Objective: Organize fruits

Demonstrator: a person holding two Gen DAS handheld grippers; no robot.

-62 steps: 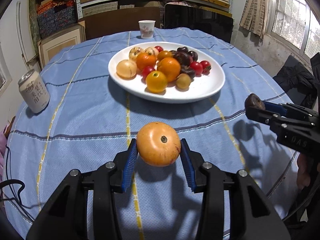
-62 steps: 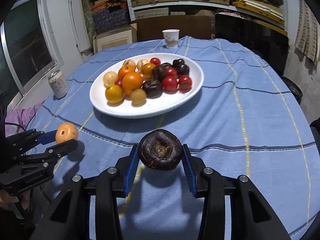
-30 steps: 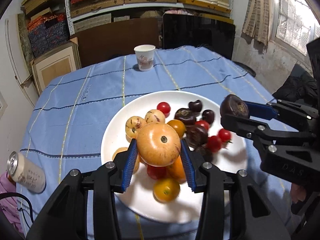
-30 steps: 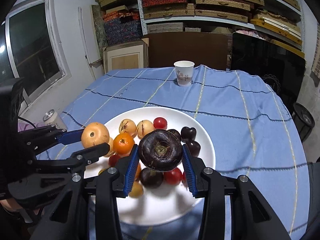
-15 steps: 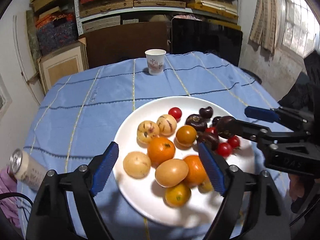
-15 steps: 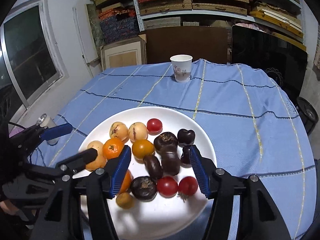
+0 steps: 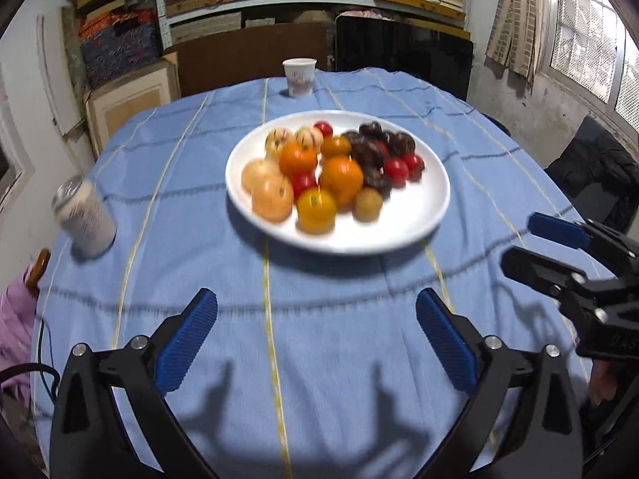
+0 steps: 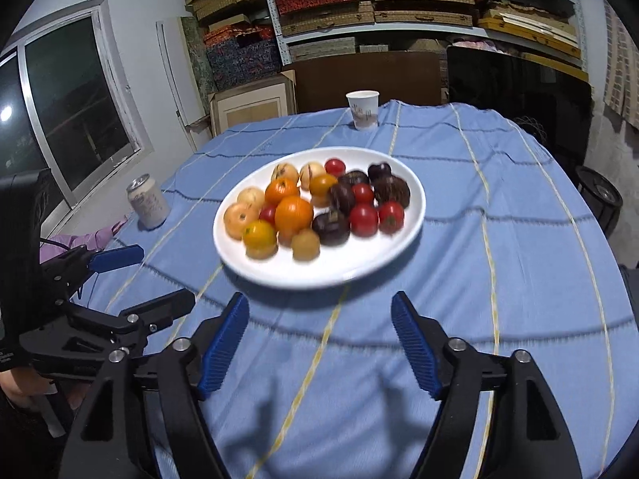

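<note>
Both hand-held grippers, the left gripper (image 7: 317,335) then the right gripper (image 8: 319,339), have just been opening and hang wide and empty short of the white oval plate (image 7: 423,215) of heaped mixed fruits (image 7: 331,171) ahead, apparently between placements, so the next move calls for finding any fruit off the plate.

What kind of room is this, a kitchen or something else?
Probably a storeroom used for eating, not a kitchen: shelves packed with flat boxes, a round table in a blue cloth, and a plate of fruit.
</note>
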